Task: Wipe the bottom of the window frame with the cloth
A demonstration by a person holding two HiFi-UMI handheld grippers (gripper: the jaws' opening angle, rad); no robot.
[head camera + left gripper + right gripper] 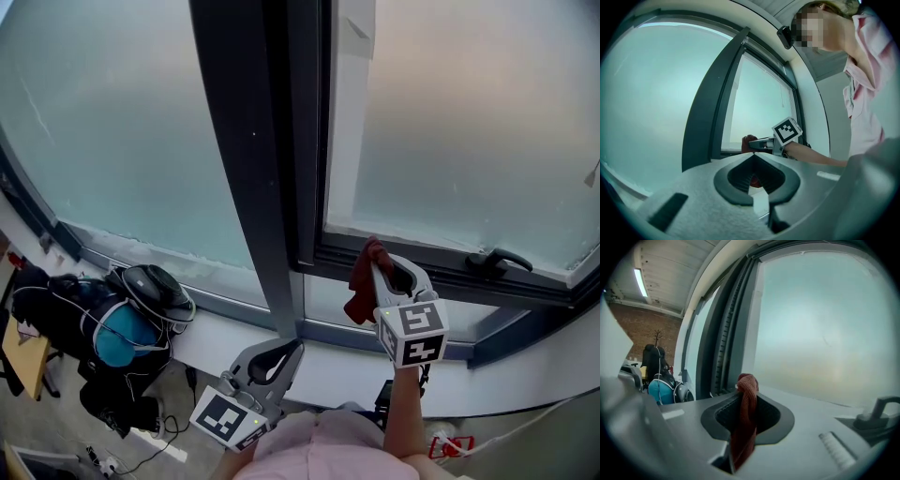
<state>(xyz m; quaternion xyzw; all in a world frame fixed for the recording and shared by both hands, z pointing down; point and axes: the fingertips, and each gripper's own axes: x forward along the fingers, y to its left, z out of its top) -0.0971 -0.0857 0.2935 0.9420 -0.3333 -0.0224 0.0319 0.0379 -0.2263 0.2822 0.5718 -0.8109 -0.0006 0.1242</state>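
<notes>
Right of centre, the right hand-held gripper clamps a dark red fabric cloth near the bottom of the dark grey window frame. At lower centre, the left hand-held gripper is closed and empty.

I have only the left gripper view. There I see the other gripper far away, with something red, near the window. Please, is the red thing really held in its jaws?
Observer: Yes. The right gripper view shows the right gripper shut on the red cloth. The cloth's folded end sticks out past the jaw tips.
Operator: Where along the frame is it?
Observer: In the head view it is at the left end of the bottom frame, beside the dark upright post. I cannot tell if the cloth touches the frame.
Operator: Is something on the frame further along?
Observer: Yes, a dark window handle sits on it, further to the right.
</notes>
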